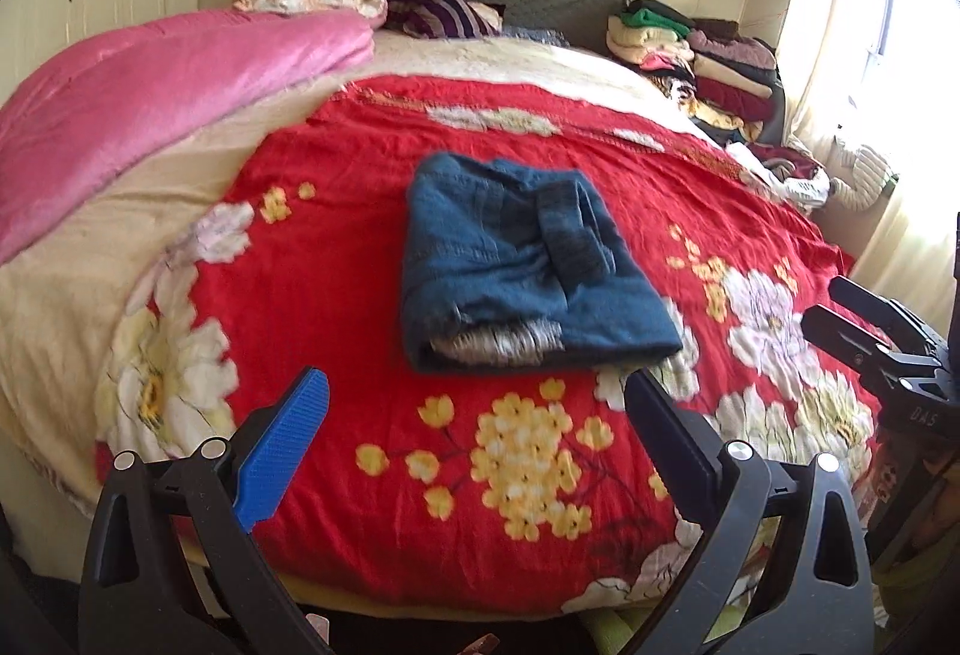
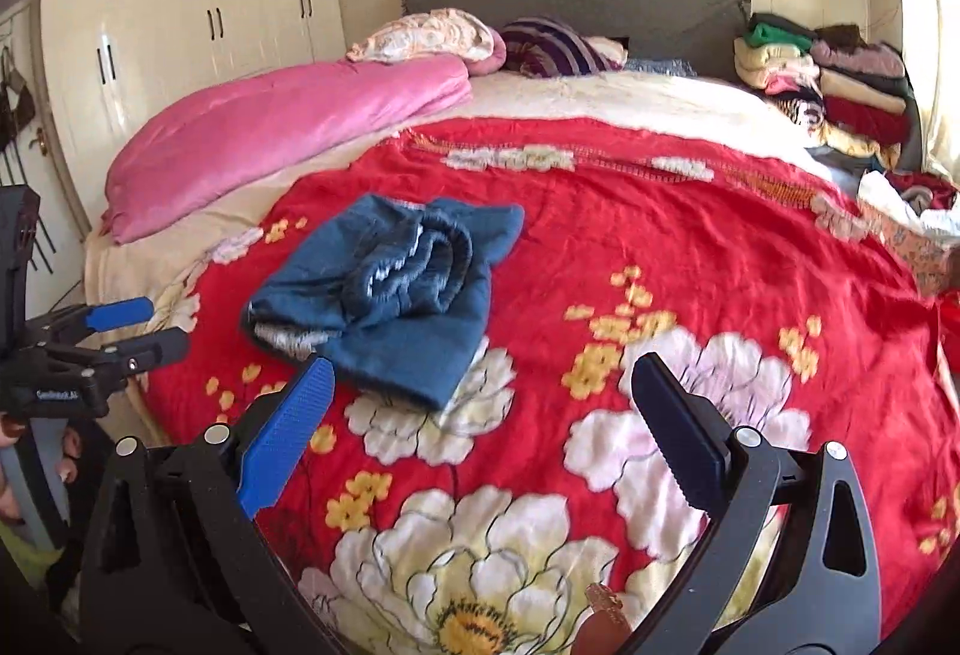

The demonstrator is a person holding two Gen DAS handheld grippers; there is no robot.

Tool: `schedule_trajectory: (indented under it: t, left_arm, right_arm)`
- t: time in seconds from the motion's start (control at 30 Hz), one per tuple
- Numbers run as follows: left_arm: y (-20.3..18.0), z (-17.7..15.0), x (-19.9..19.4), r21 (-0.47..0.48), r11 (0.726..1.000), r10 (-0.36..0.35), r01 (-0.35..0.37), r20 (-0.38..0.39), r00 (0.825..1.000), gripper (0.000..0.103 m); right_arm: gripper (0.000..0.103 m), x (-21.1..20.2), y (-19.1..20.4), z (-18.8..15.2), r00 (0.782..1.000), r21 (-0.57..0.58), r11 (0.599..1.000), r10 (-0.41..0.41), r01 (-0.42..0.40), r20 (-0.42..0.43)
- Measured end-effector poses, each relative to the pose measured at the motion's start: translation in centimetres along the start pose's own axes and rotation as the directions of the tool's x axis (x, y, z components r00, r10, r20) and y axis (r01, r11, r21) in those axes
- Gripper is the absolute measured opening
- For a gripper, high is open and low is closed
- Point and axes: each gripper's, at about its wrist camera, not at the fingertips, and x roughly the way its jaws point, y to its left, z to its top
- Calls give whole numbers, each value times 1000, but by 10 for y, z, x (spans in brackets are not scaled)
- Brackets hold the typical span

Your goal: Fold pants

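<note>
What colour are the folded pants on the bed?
Dark teal-blue pants, with a pale grey lining showing at the folded edge; clearest in the left wrist view.

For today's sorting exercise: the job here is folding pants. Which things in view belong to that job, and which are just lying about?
Belongs to the job:
- pants, folded, on the red sheet
- left gripper, jaws open
- right gripper, jaws open

Just lying about:
- pink quilt
- pillows
- clothes pile
- wardrobe
</note>
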Motion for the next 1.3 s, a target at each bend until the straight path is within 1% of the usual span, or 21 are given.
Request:
schedule_trajectory:
  t: [0.07, 0.13, 0.3, 0.47, 0.63, 1.3]
  left_arm:
    - [0, -4, 5, -1, 1000, 7, -7, -15, 1000, 99]
    - [1, -7, 8, -2, 1000, 9, -9, -21, 1000, 99]
    - [2, -11, 15, -4, 1000, 20, -20, -15, 1000, 99]
    - [3, -13, 20, -8, 999, 33, -33, -28, 999, 99]
    - [4, -12, 21, -6, 999, 32, -33, -31, 999, 99]
    - [6, -12, 18, -27, 999, 25, -26, -34, 999, 99]
  right_arm:
    - [94, 5, 2, -7, 1000, -4, 1000, 10, -10, -27]
    - [94, 9, 2, -11, 999, -1, 1000, 0, 0, -36]
    - [94, 21, 1, -20, 998, 12, 1000, -9, 10, -61]
    - [94, 32, 2, -25, 995, 21, 1000, -2, 4, -95]
    - [94, 30, 5, -24, 996, 10, 1000, 5, -4, -92]
    - [94, 27, 3, -21, 996, 8, 1000, -10, 11, -83]
